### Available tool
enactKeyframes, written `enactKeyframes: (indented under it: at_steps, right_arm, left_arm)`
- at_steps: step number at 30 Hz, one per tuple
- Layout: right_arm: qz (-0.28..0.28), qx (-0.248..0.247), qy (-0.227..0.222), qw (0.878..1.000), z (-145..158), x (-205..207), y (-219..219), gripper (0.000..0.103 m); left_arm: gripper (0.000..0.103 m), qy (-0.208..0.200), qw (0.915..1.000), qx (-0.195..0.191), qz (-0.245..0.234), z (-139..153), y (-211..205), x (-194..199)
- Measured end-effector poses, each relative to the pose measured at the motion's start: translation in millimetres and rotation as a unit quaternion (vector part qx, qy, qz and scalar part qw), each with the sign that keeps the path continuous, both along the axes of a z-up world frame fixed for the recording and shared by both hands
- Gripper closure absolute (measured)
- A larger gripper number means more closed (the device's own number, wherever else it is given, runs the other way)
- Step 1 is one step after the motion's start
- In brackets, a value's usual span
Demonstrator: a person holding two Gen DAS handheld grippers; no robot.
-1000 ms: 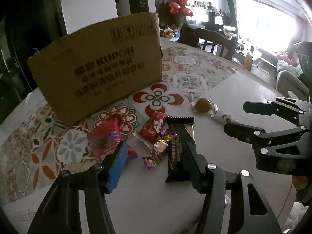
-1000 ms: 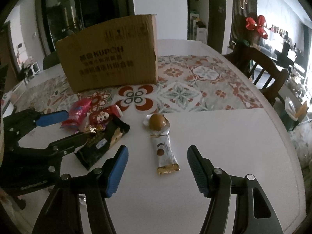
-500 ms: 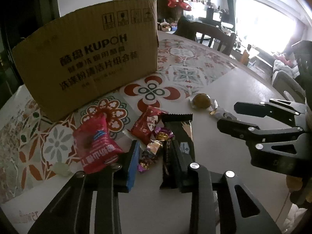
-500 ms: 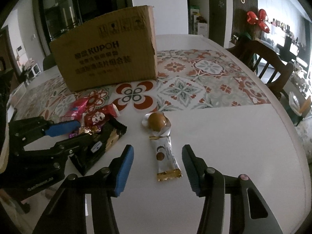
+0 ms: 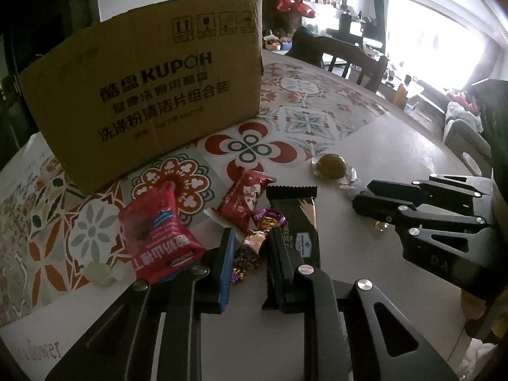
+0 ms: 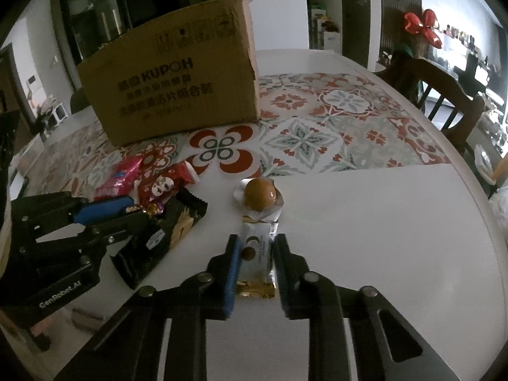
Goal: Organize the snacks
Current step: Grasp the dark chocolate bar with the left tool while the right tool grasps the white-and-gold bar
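Observation:
My left gripper (image 5: 252,254) has its jaws closing tight on a small purple-and-gold wrapped candy (image 5: 254,239) in the snack pile. Beside it lie a pink-red packet (image 5: 155,231), a smaller red packet (image 5: 244,200) and a black bar (image 5: 301,222), partly under the right finger. My right gripper (image 6: 256,260) is closing on a white snack bar (image 6: 255,254), its pads against both long sides. A round brown sweet (image 6: 258,193) in clear wrap sits just beyond the bar. The cardboard box (image 5: 152,95) stands behind the pile. Each gripper shows in the other's view: left gripper (image 6: 133,212), right gripper (image 5: 362,194).
A patterned mat (image 6: 317,120) covers the far half of the white table (image 6: 381,238). A pale green candy (image 5: 98,273) lies left of the red packet. A dark wooden chair (image 6: 438,95) stands at the table's right edge.
Both grippers went from wide open to shut. The left one closed around the small wrapped candy, the right one around the white bar. Both edged slightly forward.

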State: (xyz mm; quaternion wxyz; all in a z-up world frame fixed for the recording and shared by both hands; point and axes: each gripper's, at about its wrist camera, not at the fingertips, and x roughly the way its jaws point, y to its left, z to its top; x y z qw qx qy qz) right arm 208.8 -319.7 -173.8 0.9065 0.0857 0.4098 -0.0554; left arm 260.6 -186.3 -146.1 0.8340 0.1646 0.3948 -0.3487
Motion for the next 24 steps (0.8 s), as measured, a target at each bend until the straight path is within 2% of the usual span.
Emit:
enactKeyframes:
  at_steps: [10, 24]
  right_arm:
    - [0.005, 0.010, -0.015, 1.000, 12.3, -6.7, 4.7, 0.082]
    - [0.019, 0.005, -0.071, 0.997, 53.9, -22.3, 20.2, 0.082]
  left_arm:
    - [0.081, -0.011, 0.9996, -0.022, 0.010, 18.6, 5.8, -8.5]
    - [0.081, -0.039, 0.9969, -0.056, 0.040, 57.0, 23.2, -23.9]
